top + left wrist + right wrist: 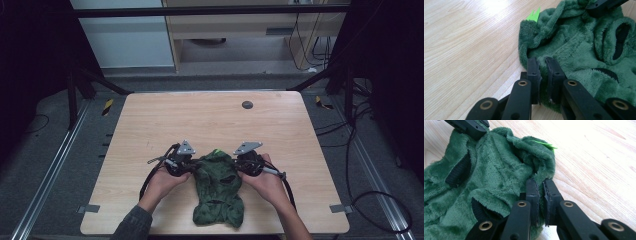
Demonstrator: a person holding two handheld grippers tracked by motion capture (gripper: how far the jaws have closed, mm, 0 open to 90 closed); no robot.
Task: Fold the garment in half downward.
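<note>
Low in the frame's centre, a green fleece garment (218, 187) lies on the bench (210, 117). The left claw (186, 163) pinches its left edge. The right claw (243, 162) pinches its right edge.

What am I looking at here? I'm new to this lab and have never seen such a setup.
A person sits at a wooden table and holds a hand tool in each hand; each tool ends in black tongs. The wide picture comes from a camera above the table. The other two come from small cameras riding on each tool, looking along its jaws. On the table lies a green fleece garment with a bright green tag. The left tongs are shut on one edge of the fleece, the right tongs on the opposite edge. A small dark disc sits farther back.
</note>
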